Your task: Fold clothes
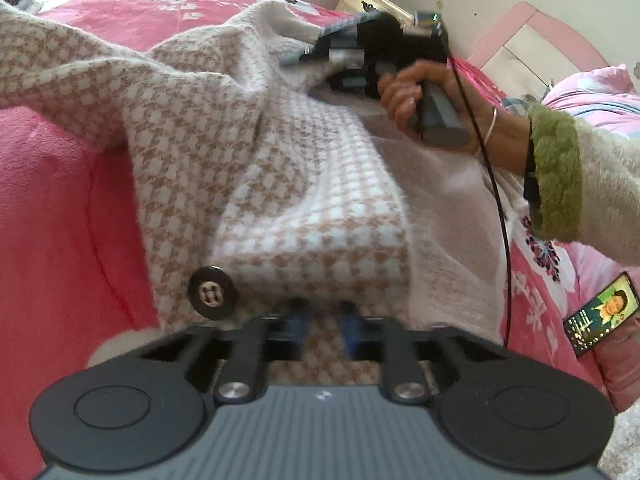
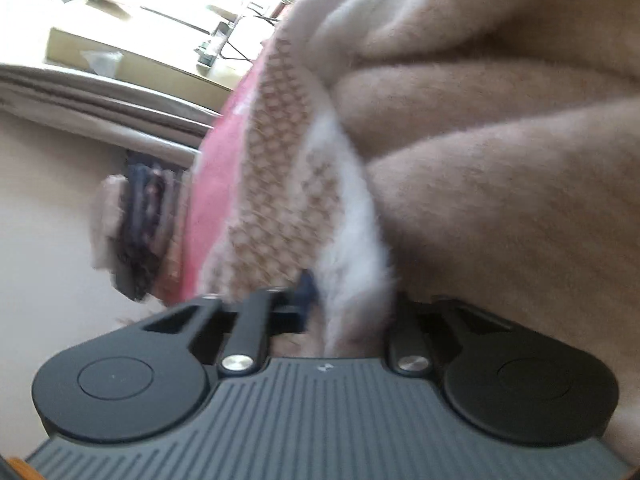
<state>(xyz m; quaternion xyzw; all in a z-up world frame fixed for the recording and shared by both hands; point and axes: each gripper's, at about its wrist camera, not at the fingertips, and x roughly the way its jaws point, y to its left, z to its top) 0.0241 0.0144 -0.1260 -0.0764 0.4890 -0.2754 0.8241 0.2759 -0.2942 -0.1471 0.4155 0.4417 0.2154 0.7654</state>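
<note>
A beige-and-white houndstooth knit garment (image 1: 248, 168) with a large black button (image 1: 214, 294) lies rumpled on the pink bed. My left gripper (image 1: 323, 320) is shut on the garment's near hem, with fabric pinched between its blue pads. In the left wrist view, farther back, a hand (image 1: 416, 92) holds my right gripper (image 1: 308, 50) against the garment's far edge. In the right wrist view the camera is rolled. The garment (image 2: 500, 160) fills that frame, and my right gripper (image 2: 348, 300) is shut on its fluffy white edge. That edge hides the right finger.
A pink floral bedspread (image 1: 52, 208) lies under everything. A lit phone (image 1: 600, 312) rests at the right edge of the bed. A pink headboard (image 1: 532, 40) and a cream nightstand (image 1: 372, 0) stand behind. A black cable (image 1: 496, 200) hangs by the green-cuffed sleeve (image 1: 556, 172). Stacked clothes (image 2: 136, 232) sit beyond the bed.
</note>
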